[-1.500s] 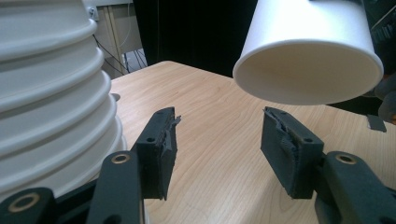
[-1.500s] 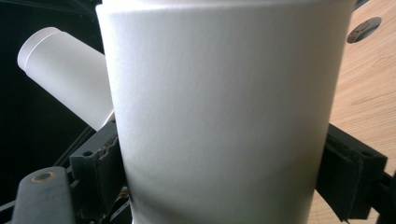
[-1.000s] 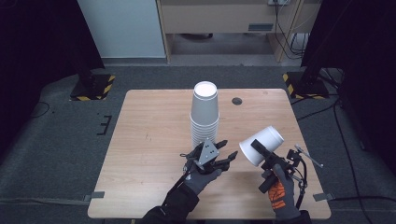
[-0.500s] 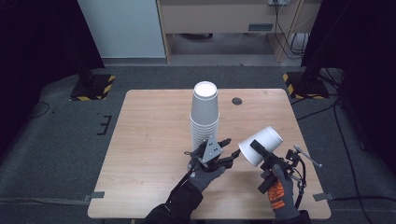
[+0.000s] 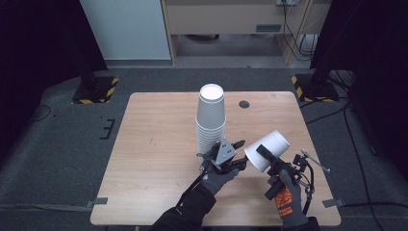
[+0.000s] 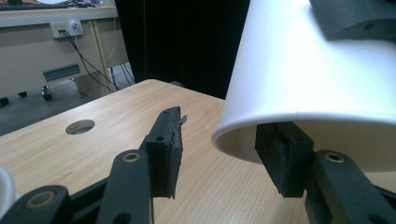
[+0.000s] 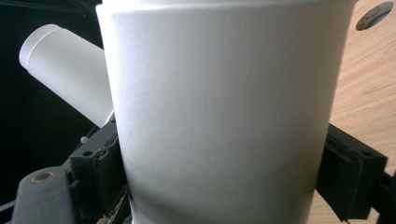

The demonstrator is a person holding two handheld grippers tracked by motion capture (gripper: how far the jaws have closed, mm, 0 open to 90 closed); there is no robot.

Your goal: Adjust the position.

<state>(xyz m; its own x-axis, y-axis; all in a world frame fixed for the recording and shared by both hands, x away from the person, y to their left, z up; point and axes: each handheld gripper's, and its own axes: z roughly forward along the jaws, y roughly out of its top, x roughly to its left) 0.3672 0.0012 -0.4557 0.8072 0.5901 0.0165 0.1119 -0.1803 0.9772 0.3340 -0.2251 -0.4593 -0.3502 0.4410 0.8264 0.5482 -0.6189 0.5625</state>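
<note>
the right gripper is clamped on 1 white paper cup, held tilted above the table, just right of the cup stack. the left gripper has its jaws apart and nothing between them; it sits at the base of the cup stack, its jaws at the held cup's rim. the step in hand appears to be a transfer or steadying of the cup. the next move likely calls for the left jaws to close on the rim.

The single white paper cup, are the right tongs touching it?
Touching. In the right gripper view, the right tongs press black pads against both sides of the single white paper cup, with no gap showing.
</note>
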